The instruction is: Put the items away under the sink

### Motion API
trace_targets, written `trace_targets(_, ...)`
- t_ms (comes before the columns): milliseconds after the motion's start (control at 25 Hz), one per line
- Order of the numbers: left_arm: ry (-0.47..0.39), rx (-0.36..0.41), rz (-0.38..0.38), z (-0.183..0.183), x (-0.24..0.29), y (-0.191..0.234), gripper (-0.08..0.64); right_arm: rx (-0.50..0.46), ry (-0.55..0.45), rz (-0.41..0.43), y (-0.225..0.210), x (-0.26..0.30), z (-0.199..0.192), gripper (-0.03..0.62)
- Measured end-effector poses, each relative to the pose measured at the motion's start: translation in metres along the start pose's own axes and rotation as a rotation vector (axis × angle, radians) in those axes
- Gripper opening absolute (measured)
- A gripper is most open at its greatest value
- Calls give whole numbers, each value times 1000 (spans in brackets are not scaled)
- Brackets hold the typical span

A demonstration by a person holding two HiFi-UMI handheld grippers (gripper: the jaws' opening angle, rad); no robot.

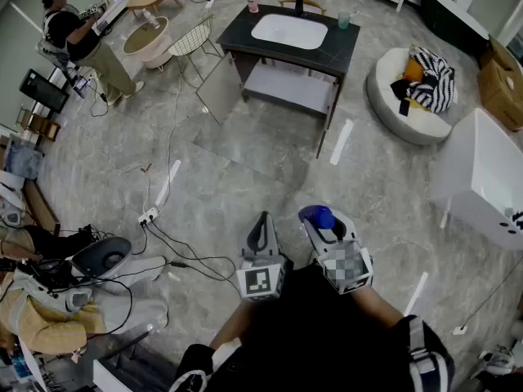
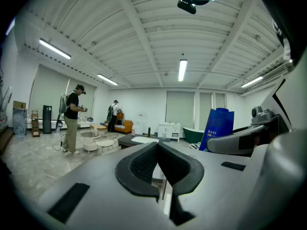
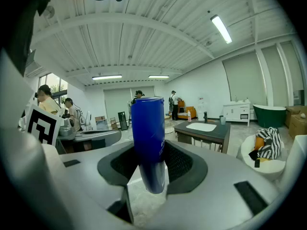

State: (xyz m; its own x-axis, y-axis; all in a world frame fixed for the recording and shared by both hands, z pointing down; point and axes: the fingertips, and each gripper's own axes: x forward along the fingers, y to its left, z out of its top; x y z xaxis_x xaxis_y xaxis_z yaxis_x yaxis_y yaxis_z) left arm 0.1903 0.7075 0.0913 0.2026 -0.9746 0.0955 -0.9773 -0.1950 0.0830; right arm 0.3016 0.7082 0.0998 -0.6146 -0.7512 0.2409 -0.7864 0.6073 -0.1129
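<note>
Blue bottle (image 3: 148,138) held well short of the sink (image 1: 289,31), upper centre of frame

Right claw (image 1: 327,229) grips it; left claw (image 2: 157,164) pressed together, empty; shelf (image 1: 290,86) beneath looks bare; nothing stowed yet

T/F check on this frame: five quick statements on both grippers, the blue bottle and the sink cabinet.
1. The right gripper is shut on a blue bottle. True.
2. The left gripper holds an item too. False: its jaws are together with nothing between them.
3. The sink cabinet has its door closed. False: the door stands open and the shelf under the sink shows.
4. A pink bottle stands on the cabinet's countertop. True.
5. The blue bottle already sits under the sink. False: it is in the right gripper, across the floor from the cabinet.
</note>
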Motion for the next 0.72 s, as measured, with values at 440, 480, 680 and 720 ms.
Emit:
trace_targets(440, 13, -6, -33, 2, 3, 22, 17, -6, 8, -11, 20, 19, 5, 158)
trace_targets(480, 11, -3, -37, 3, 3, 26, 17, -4, 5, -15, 22, 22, 6, 158)
trace_targets(680, 9, -3, -52, 2, 8, 50, 17, 1, -2, -45, 30, 43, 8, 158)
trace_targets(720, 8, -1, -56, 2, 10, 55, 17, -2, 1, -52, 31, 48, 7, 158)
